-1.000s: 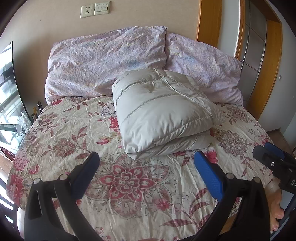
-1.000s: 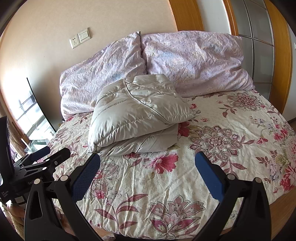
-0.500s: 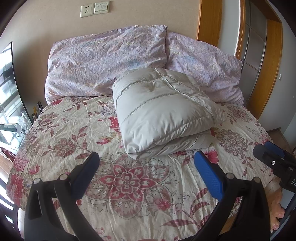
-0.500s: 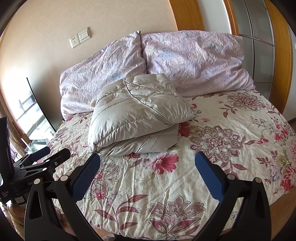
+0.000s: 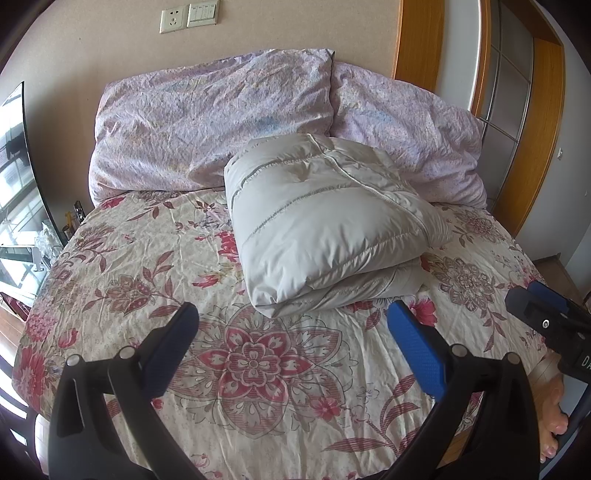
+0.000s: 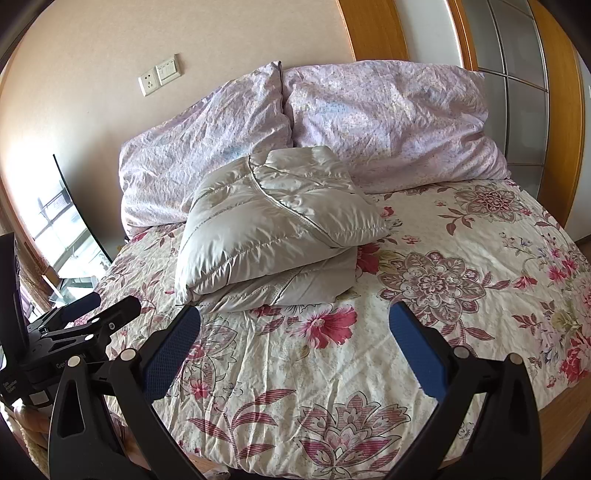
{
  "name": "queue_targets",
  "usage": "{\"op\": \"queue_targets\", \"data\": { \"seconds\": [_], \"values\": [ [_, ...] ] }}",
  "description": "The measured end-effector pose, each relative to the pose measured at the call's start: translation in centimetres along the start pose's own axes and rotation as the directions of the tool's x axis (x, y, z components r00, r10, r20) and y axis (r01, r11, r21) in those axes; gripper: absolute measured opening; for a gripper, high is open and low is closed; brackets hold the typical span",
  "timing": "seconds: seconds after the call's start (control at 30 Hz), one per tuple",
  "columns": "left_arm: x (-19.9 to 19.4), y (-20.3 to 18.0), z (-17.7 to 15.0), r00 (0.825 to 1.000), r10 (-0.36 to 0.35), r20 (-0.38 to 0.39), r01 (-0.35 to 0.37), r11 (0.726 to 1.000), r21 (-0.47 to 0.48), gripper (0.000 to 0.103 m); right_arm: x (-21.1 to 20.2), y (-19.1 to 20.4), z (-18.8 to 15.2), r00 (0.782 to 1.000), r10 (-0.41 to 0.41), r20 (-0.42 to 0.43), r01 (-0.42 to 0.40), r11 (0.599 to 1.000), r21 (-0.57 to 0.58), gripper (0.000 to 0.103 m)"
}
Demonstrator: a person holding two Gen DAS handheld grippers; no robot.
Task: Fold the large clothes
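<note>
- Left wrist view: the jacket (image 5: 325, 225), a pale grey quilted one, lies folded into a thick bundle on the bed (image 5: 147, 258), its far end against the pillows.
- Two lilac pillows (image 5: 207, 125) lean on the wall behind it, side by side and touching.
- Floral sheet (image 5: 258, 369) is wrinkled and lies bare between the jacket and both grippers.
- Left gripper (image 5: 291, 332) hangs over the near part of the bed, jaws spread wide, nothing between its blue pads, apart from the jacket.
- Right gripper (image 6: 295, 328) is likewise wide apart and holds nothing, its left pad just short of the jacket's near edge in the right wrist view.
- Each gripper shows at the edge of the other's view; a bare foot (image 5: 550, 417) stands by the bed's right corner.
- Socket and switch plate (image 5: 188, 15) sit on the wall above the pillows; a wooden door frame (image 5: 417, 44) stands to the right, a window (image 6: 62, 229) to the left.
</note>
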State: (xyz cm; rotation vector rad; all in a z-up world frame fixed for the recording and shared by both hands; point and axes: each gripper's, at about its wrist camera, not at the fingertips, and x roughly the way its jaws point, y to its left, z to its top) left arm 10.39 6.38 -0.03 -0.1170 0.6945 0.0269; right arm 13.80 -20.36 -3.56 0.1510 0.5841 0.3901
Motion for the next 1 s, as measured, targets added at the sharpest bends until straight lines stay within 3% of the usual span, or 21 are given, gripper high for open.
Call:
{"op": "queue_targets", "data": {
  "seconds": [1.0],
  "values": [
    [0.60,0.04,-0.03,1.000,-0.008,-0.015,0.008,1.000,0.001,0.101,0.18,-0.01,-0.06,1.000,0.001,-0.002,-0.001,1.000,0.002,0.102]
  ]
}}
